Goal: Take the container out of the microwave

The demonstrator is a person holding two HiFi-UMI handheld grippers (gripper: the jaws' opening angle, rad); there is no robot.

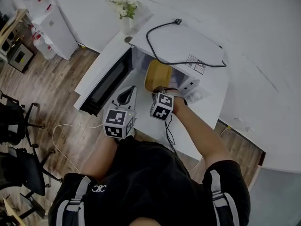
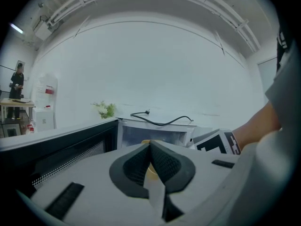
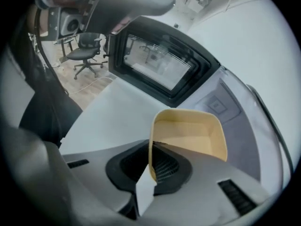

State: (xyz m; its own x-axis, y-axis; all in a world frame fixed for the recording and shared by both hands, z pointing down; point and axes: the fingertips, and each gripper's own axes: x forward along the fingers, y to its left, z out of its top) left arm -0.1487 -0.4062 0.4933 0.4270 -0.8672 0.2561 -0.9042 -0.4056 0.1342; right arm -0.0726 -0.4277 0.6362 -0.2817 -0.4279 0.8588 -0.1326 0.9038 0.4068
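Counter (image 1: 209, 114) bears microwave (image 1: 188, 46), flowers (image 1: 124, 7); right claw (image 3: 151, 147) pinches container (image 3: 188, 135).

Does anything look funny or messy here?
The cord lies loose on top of the microwave, its plug in no socket. The right tongs hold the yellow container by its rim, tilted. Nothing spilled.

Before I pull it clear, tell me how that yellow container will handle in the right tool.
The yellow container looks thin-walled and seems empty, so probably light. It shows no buckling though the right tool pinches only one wall, so likely fairly stiff. Held by that single smooth edge, it may pivot or slip if jerked.
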